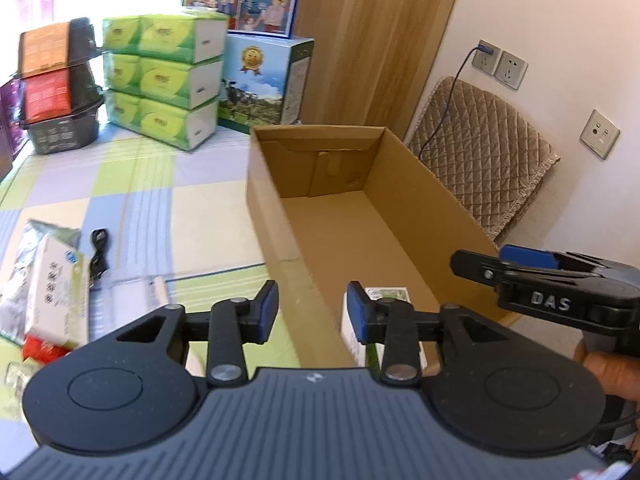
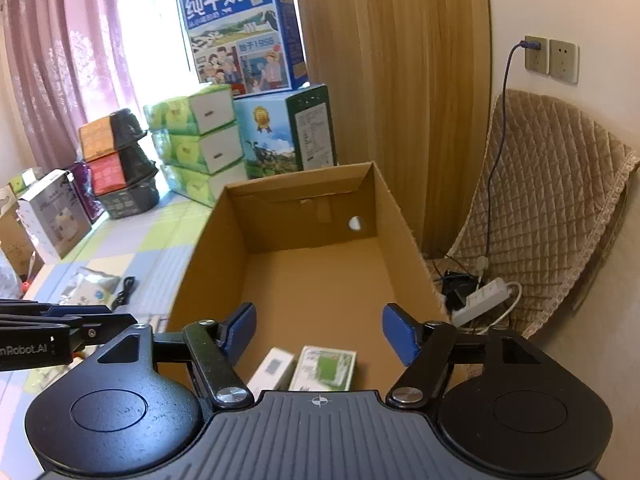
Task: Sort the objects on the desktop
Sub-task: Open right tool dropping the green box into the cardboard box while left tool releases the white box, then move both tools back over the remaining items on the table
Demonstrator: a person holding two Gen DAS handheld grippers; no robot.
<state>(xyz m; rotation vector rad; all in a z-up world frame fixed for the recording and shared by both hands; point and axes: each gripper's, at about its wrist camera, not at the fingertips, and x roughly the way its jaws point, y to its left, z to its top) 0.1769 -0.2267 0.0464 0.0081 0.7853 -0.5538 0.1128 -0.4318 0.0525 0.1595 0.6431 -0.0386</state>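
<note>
Both grippers open and empty over the cardboard box.

Far left on the checked mat lie a foil pouch (image 1: 24, 272), a white packet (image 1: 58, 296) and a black cable (image 1: 98, 252). The left gripper (image 1: 312, 312) straddles the box's (image 1: 272, 208) near-left wall; the right gripper (image 2: 318, 330) hovers above two small cartons (image 2: 324, 368) at the box's near end.

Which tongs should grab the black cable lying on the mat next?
Probably the left tongs. They are open and empty, next to the mat side where the black cable lies. The right tongs, also open, hang over the cardboard box, farther away.
</note>
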